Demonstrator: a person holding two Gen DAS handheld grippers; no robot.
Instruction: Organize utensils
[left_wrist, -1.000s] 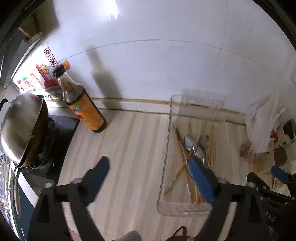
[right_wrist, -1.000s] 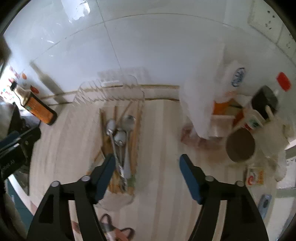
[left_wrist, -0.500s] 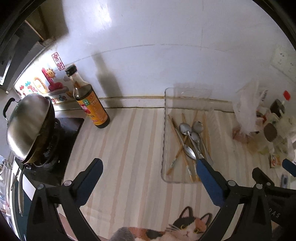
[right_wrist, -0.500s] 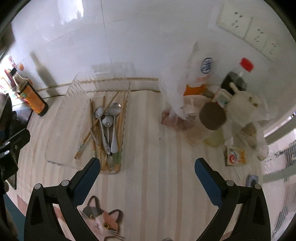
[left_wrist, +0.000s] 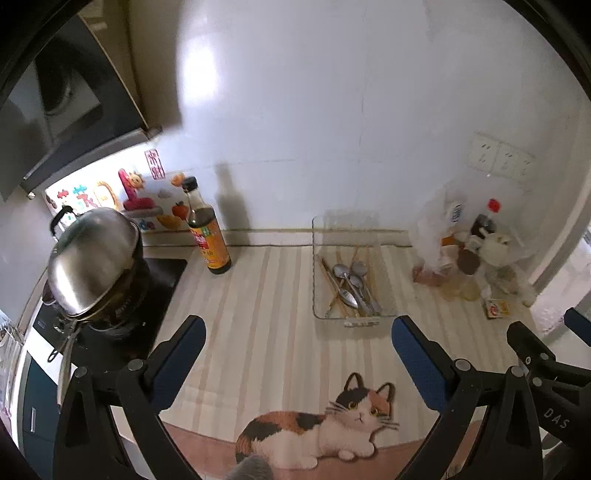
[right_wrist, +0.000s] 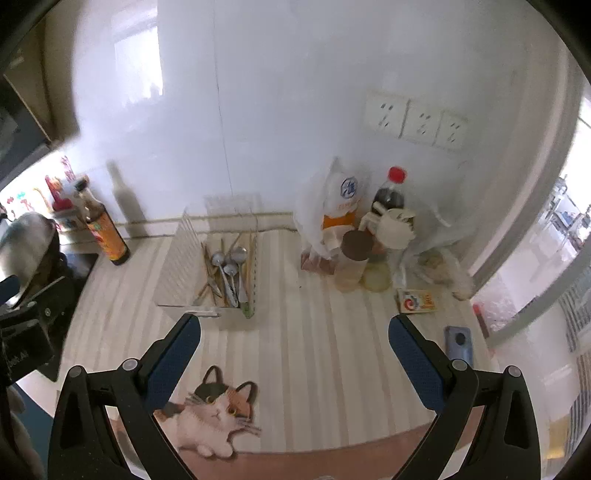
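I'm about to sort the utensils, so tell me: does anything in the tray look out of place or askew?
Yes. In the clear tray, the chopsticks and spoons lie mixed; some chopsticks cross diagonally under the spoons instead of lying parallel. Nothing looks spilled or damaged.

A glossy white tiled wall (left_wrist: 332, 129) rises ahead of me, catching a bright patch of light. Below it runs the worktop (left_wrist: 266, 302) under a pale striped covering with a cat picture (left_wrist: 321, 424) at its near edge. Three white sockets (right_wrist: 415, 122) sit on the wall to my right, near a daylit window (right_wrist: 554, 236). A dark range hood (left_wrist: 55, 110) hangs at upper left.
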